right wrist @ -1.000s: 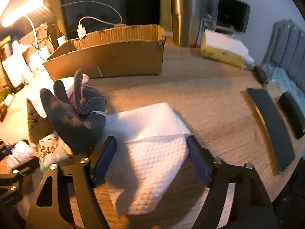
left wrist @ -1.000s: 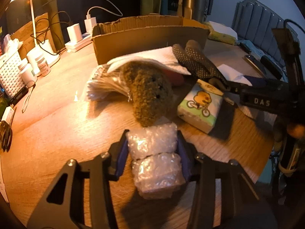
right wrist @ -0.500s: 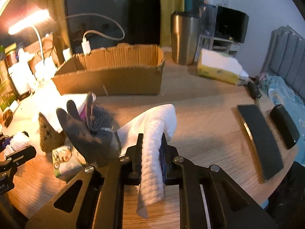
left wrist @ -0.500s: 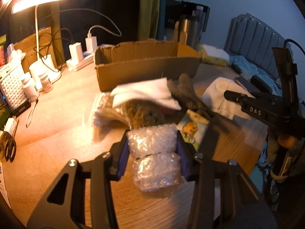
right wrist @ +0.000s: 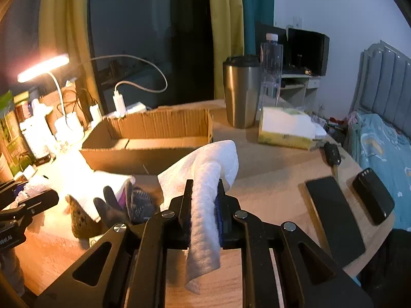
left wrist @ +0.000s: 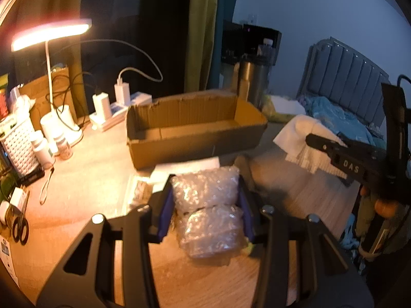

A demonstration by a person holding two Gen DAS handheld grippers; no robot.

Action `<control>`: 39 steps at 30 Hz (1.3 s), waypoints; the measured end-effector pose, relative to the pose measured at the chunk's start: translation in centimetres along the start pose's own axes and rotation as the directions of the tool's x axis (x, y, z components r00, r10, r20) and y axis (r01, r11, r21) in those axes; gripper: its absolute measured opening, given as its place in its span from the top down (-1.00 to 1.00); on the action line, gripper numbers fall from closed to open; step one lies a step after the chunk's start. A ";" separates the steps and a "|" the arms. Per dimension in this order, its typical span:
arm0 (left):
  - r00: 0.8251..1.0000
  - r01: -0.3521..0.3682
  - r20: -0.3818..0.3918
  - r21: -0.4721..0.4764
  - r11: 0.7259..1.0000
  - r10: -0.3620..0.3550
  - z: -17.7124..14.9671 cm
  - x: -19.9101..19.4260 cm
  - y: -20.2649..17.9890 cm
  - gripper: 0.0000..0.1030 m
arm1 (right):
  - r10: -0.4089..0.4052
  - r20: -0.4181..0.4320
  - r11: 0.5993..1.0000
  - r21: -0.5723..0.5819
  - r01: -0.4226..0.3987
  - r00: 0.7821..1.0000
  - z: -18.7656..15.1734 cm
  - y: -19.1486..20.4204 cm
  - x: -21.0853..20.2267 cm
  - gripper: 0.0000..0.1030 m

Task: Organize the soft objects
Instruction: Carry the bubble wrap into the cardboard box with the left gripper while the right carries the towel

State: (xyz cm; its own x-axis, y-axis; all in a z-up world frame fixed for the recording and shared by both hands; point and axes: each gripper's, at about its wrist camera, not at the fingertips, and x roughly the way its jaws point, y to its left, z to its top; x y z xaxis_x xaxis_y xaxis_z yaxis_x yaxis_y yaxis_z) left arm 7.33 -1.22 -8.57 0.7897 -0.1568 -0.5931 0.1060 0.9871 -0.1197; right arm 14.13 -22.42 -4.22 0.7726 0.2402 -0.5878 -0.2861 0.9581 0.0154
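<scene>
The left gripper (left wrist: 205,205) clenches a bubble-wrap bundle (left wrist: 208,215) and the right gripper (right wrist: 204,213) pinches a white cloth (right wrist: 205,205) – both lifted off the wooden table (right wrist: 269,179), the open cardboard box (left wrist: 195,131) beyond at twelve o'clock.

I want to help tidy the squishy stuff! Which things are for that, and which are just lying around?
For tidying: bubble wrap in left gripper, white cloth in right gripper, cardboard box, glove, plush toy.

Lying about: lamp, steel tumbler, phone, chargers.
</scene>
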 end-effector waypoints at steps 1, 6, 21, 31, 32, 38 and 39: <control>1.000 -0.001 0.007 0.001 1.000 0.001 0.3 0.0 -0.2 0.13 | 0.003 0.010 1.000 0.003 -0.003 1.000 0.2 -0.2 0.0 0.70; 0.999 -0.006 0.051 0.019 1.000 0.005 2.3 0.1 -1.3 0.13 | 0.017 0.046 1.000 -0.001 -0.017 0.999 1.5 -1.2 -0.1 0.70; 0.991 -0.016 0.130 0.011 1.000 0.015 7.9 1.9 -3.8 0.13 | 0.040 0.122 0.999 -0.018 -0.038 0.992 4.2 -4.1 0.0 0.70; 0.989 -0.021 0.144 -0.005 1.000 0.021 10.6 4.0 -4.3 0.12 | 0.064 0.152 0.998 0.001 -0.065 0.986 5.6 -5.4 0.4 0.70; 0.989 -0.021 0.147 -0.006 1.000 0.021 10.8 4.2 -4.4 0.12 | 0.065 0.154 0.998 0.000 -0.066 0.986 5.7 -5.5 0.5 0.70; 0.989 -0.025 0.147 -0.022 0.999 0.028 11.9 5.8 -4.2 0.12 | 0.080 0.156 0.997 -0.006 -0.080 0.984 6.8 -5.7 1.8 0.69; 0.989 -0.028 0.142 -0.027 0.999 0.031 12.1 6.2 -4.0 0.12 | 0.084 0.157 0.996 -0.008 -0.083 0.984 7.0 -5.7 1.9 0.69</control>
State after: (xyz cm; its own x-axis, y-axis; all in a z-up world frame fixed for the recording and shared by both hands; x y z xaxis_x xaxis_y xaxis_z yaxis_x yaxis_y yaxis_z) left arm 19.11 -5.79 -2.15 0.8706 -0.1198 -0.4773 0.0677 0.9899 -0.1249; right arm 21.24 -26.29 0.25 0.8252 0.3408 -0.4504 -0.3538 0.9335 0.0582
